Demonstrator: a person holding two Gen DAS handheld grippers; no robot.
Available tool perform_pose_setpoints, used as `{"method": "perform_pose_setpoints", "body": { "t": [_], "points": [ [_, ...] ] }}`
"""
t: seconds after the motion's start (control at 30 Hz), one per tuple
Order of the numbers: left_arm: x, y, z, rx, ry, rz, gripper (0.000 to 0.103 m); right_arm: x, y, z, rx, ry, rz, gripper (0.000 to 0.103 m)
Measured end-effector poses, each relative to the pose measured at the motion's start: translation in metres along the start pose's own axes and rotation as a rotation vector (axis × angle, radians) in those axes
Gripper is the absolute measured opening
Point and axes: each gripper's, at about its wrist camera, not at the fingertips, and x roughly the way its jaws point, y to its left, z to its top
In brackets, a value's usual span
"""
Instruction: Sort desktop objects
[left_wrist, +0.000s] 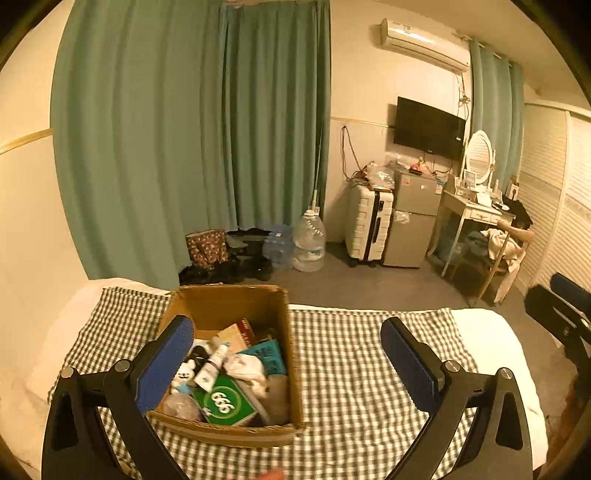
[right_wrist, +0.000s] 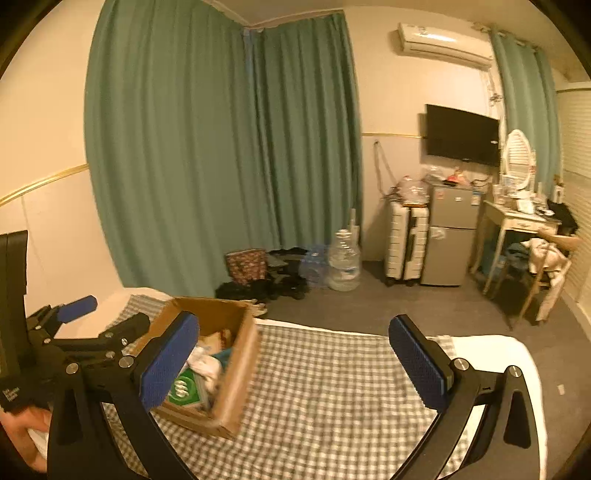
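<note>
An open cardboard box (left_wrist: 221, 437) stands on a green-and-white checked cloth (left_wrist: 369, 369). Inside lie a green carton marked 999 (left_wrist: 225, 402), a white tube (left_wrist: 214, 365), a teal booklet (left_wrist: 269, 356) and other small items. My left gripper (left_wrist: 288, 362) is open and empty above the box's right wall, its left pad over the box. In the right wrist view the same box (right_wrist: 240, 376) sits at lower left, the green carton (right_wrist: 183, 387) showing. My right gripper (right_wrist: 293, 362) is open and empty over the cloth (right_wrist: 325, 387), to the right of the box.
The left gripper (right_wrist: 107, 315) and a hand (right_wrist: 22, 435) appear at left, the right gripper (left_wrist: 557, 295) at far right. Beyond the cloth's far edge lies grey floor with water jugs (left_wrist: 308, 240), a white suitcase (left_wrist: 369, 225), a small fridge (left_wrist: 413, 218) and a dressing table (left_wrist: 476, 214).
</note>
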Motion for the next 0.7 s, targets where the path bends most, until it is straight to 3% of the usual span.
{"method": "perform_pose_setpoints", "body": {
  "t": [0.2,0.37,0.7],
  "points": [
    [-0.011,-0.037,-0.004,0.025,-0.016,0.018,0.103,-0.036,-0.034,-0.007,0.011,-0.019,-0.061,0.103],
    [-0.019,-0.068,-0.023,0.076,-0.05,-0.017,0.103,-0.063,-0.06,-0.015,0.026,-0.013,-0.127,0.103],
    [-0.021,-0.103,-0.045,0.079,-0.018,-0.028,0.103,-0.088,-0.098,-0.045,0.047,0.002,-0.166,0.103]
  ]
}}
